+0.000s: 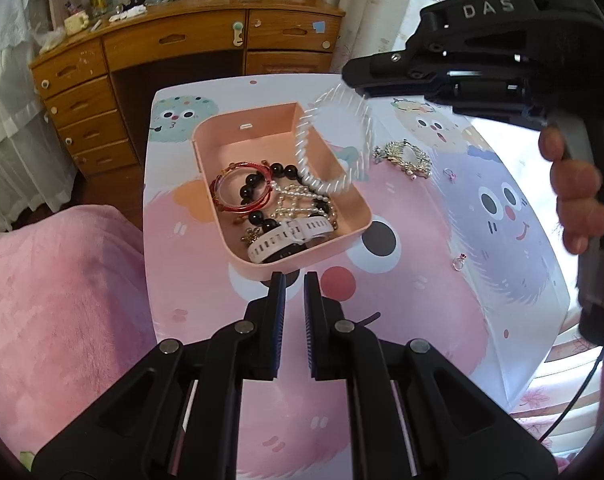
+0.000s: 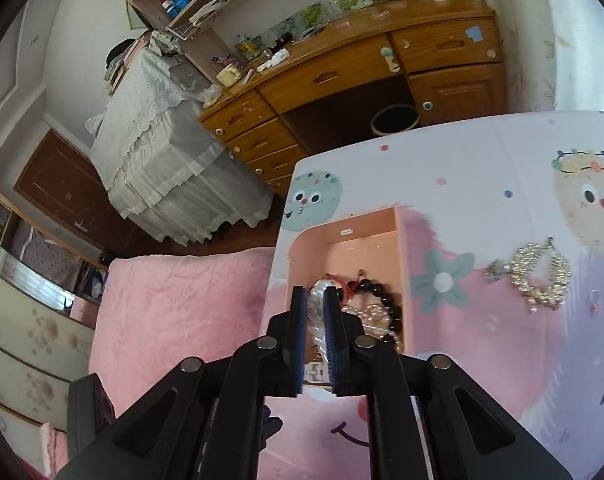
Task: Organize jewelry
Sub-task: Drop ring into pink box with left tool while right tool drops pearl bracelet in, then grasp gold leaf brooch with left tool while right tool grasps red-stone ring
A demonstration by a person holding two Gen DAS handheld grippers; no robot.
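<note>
Right gripper (image 2: 314,320) clamps white twisted bangle (image 1: 334,144), dangling it over pink tray (image 1: 354,236) for a clean drop. Left gripper (image 1: 293,280) idle, slightly parted, empty, near tray's front edge. Gold bracelet (image 1: 406,158) waits on table (image 1: 422,320).

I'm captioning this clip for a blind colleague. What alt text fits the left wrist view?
The right gripper dangles a white twisted bracelet over a pink tray already holding a red bangle, black beads, pearls and a white watch. A gold bracelet and two small rings lie on the cartoon-print table.
</note>
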